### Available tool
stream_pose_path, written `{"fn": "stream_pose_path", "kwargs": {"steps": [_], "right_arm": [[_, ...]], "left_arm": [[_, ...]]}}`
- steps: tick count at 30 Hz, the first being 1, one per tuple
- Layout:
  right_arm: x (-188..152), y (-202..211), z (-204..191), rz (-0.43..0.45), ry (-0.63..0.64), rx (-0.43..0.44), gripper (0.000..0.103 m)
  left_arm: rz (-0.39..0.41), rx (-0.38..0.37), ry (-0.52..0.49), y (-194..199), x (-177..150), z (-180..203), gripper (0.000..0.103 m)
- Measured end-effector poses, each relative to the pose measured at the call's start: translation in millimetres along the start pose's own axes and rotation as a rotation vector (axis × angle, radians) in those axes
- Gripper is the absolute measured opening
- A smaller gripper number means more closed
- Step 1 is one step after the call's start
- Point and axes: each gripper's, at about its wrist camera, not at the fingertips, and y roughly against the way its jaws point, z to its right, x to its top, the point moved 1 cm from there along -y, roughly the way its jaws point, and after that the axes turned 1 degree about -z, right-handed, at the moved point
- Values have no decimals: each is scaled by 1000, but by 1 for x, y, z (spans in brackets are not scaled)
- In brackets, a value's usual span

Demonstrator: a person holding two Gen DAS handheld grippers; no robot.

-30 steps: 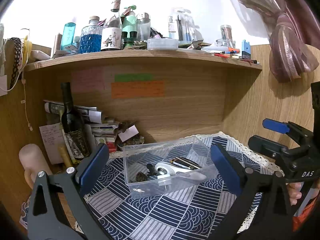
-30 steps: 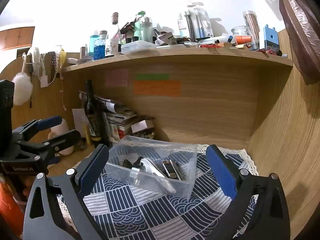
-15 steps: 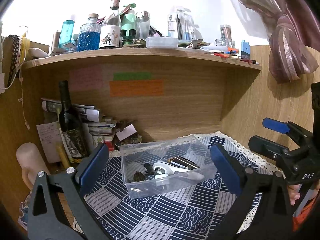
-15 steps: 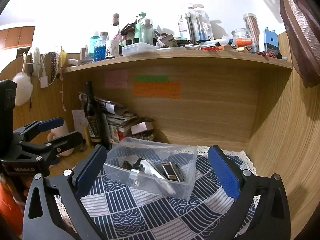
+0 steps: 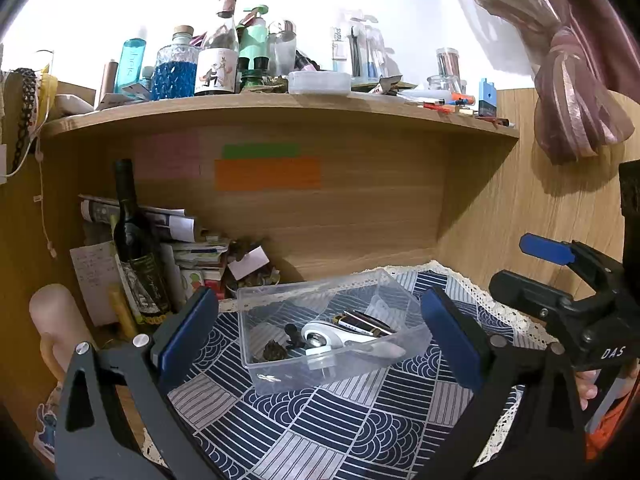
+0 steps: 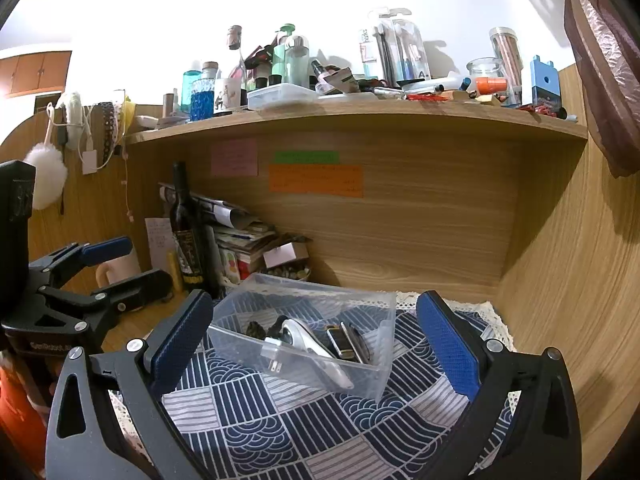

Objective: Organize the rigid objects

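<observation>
A clear plastic box (image 5: 256, 356) sits on the blue patterned cloth (image 5: 340, 432); it also shows in the right wrist view (image 6: 372, 380). Inside lie a white charger plug (image 5: 320, 340), a dark lighter (image 5: 360, 322) and small dark pieces (image 5: 274, 350). The plug (image 6: 304, 344) and lighter (image 6: 344, 340) show in the right wrist view too. My left gripper (image 5: 318, 338) is open and empty, held back from the box. My right gripper (image 6: 314, 340) is open and empty, also in front of the box. Each gripper shows at the edge of the other's view.
A dark wine bottle (image 5: 136, 248) and a stack of papers (image 5: 192, 248) stand at the back left under the shelf (image 5: 280, 108). The shelf is crowded with bottles and jars. Wooden walls close the back and right side (image 6: 560, 280).
Both grippers have drifted slightly; the box appears a little lower and closer to centre. Nothing was taken hold of or let go.
</observation>
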Motion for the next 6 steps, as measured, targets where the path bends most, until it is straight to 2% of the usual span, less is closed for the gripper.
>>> {"fn": "stream_pose_path", "kwargs": {"steps": [6], "right_arm": [[-1, -3, 2, -3, -1, 1, 102]], "left_arm": [[9, -1, 14, 2, 0, -3, 103]]}}
